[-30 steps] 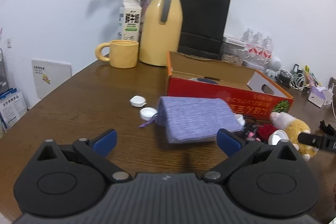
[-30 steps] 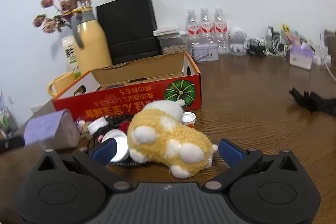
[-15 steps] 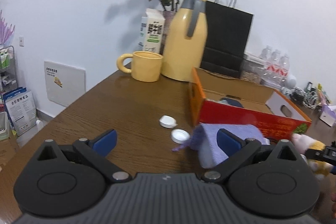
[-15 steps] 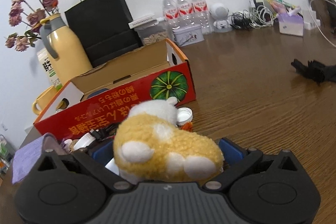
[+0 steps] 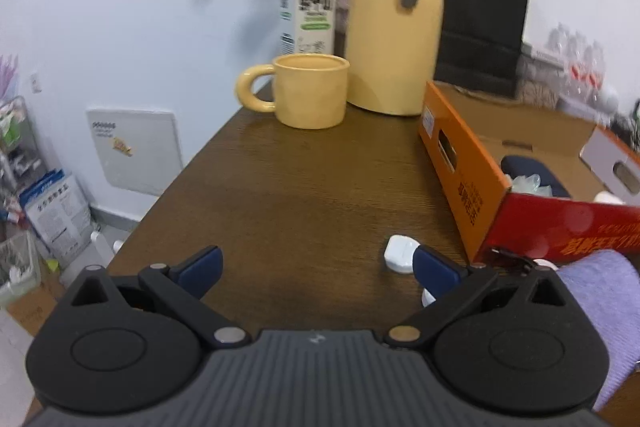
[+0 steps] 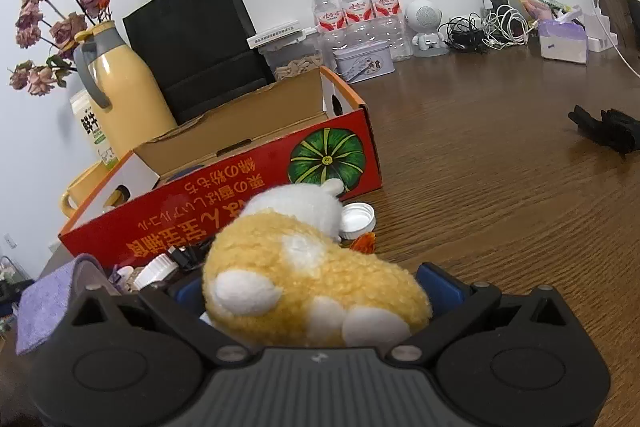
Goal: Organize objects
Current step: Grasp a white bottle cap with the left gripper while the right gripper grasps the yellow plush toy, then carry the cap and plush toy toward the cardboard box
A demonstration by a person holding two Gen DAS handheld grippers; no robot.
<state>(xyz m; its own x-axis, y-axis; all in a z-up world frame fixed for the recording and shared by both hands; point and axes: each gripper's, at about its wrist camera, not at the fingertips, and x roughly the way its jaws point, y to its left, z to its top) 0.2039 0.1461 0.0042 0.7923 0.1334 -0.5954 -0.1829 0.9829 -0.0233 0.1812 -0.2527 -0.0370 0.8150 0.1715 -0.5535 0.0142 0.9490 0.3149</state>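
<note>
A yellow and white plush toy (image 6: pixel 308 291) lies on the wooden table between the fingers of my right gripper (image 6: pixel 312 287). The jaws stand wide apart around it, and the left fingertip is hidden behind the plush. Just beyond it stands a red and orange cardboard box (image 6: pixel 240 203) with its top open. My left gripper (image 5: pixel 318 265) is open and holds nothing, low over bare table left of the box (image 5: pixel 460 179). A purple cloth (image 5: pixel 600 307) lies beside its right finger. Small white caps (image 5: pixel 400 253) sit near that fingertip.
A yellow mug (image 5: pixel 308 91), yellow thermos (image 5: pixel 394 19), milk carton (image 5: pixel 310 7) and black paper bag (image 6: pixel 196 39) stand behind the box. Water bottles (image 6: pixel 352 7), cables (image 6: pixel 492 27) and a black object (image 6: pixel 604 131) sit further right. The table's left edge (image 5: pixel 168 195) drops to floor clutter.
My left gripper has swung left, away from the purple cloth, and now faces the mug. My right gripper has moved forward so that the plush toy lies between its fingers.
</note>
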